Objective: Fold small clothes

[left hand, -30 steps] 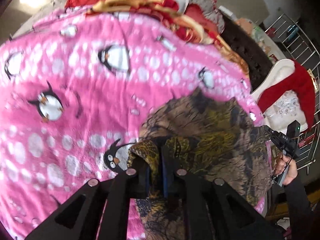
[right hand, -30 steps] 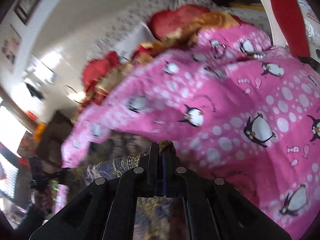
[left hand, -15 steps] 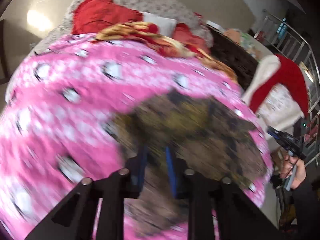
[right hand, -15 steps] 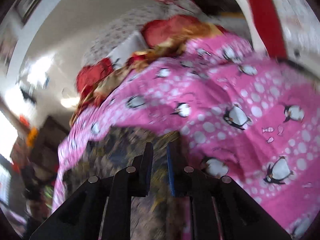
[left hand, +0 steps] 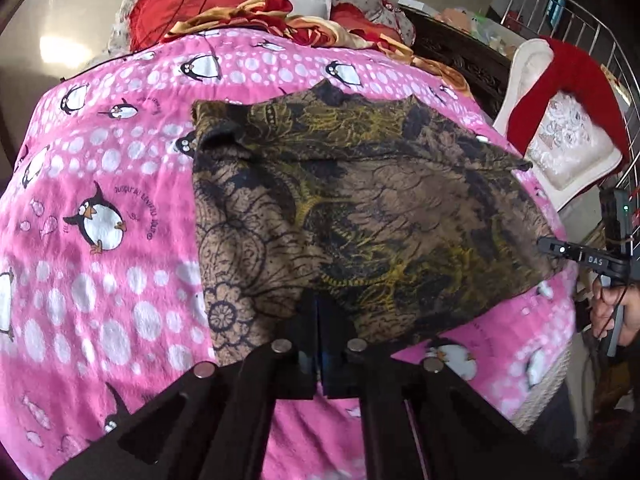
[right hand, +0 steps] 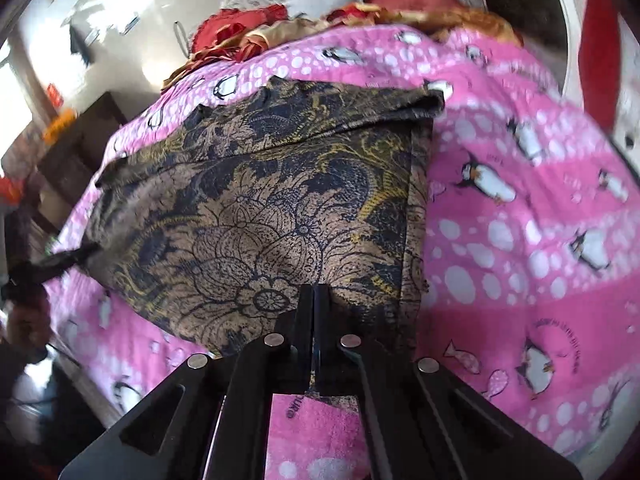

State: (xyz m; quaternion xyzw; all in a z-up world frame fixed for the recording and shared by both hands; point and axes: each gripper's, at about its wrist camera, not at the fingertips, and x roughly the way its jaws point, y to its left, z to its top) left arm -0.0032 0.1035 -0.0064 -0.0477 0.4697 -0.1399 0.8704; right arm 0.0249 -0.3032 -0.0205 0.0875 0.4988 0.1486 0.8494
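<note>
A second ago each tool pinched a bunched edge of the one brown patterned garment (left hand: 360,208); now it lies spread flat on the single pink penguin blanket (left hand: 100,184) covering the bed. Both the left tool (left hand: 320,320) and the right tool (right hand: 314,304) have just snapped narrow again, jaws together, nothing visibly between them, each at the cloth's six o'clock edge.

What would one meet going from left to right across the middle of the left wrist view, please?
Pink penguin blanket → brown patterned garment → right gripper at the garment's right edge → the hand holding it.
</note>
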